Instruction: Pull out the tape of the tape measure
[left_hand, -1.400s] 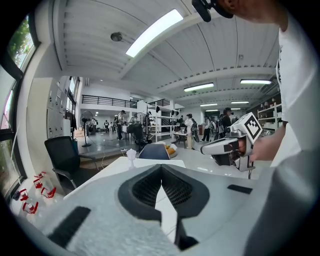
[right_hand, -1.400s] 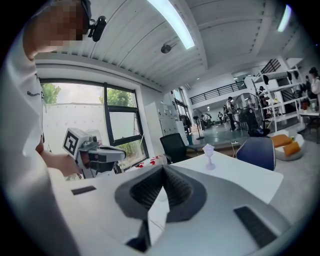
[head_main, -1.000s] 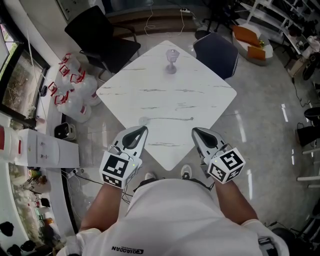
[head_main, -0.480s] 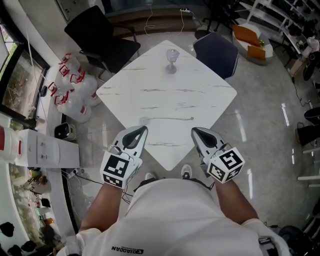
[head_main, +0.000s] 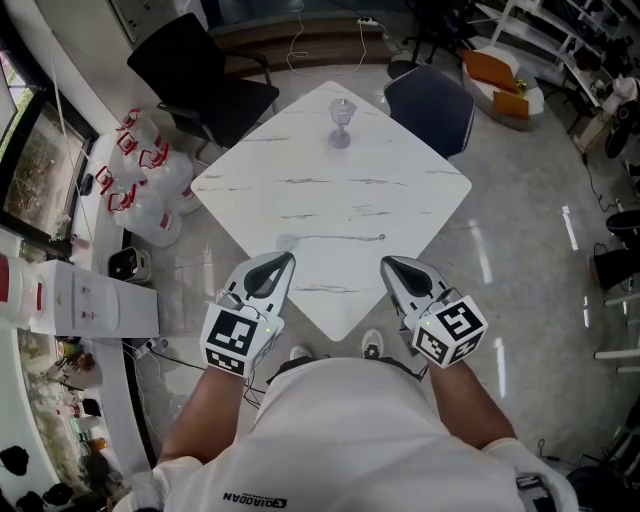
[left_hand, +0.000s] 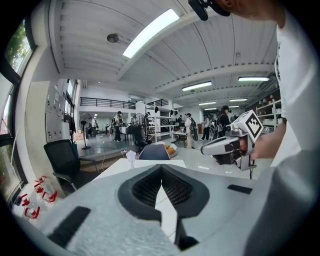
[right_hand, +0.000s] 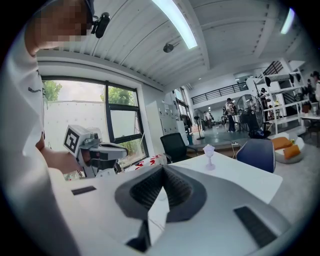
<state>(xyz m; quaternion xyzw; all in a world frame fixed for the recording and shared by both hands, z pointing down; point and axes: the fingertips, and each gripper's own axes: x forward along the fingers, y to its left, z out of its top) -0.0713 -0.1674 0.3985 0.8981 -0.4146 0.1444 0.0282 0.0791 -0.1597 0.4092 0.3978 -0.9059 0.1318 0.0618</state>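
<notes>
the white table (head_main: 330, 190) is unchanged from 1 second ago. the left gripper (head_main: 289, 258) and right gripper (head_main: 385, 262) stay over its near corner, jaws closed on nothing. the pale tape measure (head_main: 288, 241) lies on the table just ahead of the left gripper.

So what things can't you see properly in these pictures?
Head view: the pale round thing on the table is too small to name, and the thin line beside it is too thin to call tape.
Left gripper view: the shut left hand-held gripper covers the near tabletop.
Right gripper view: the shut right hand-held gripper does the same.
All views: the clear stemmed thing is too small to identify.
</notes>
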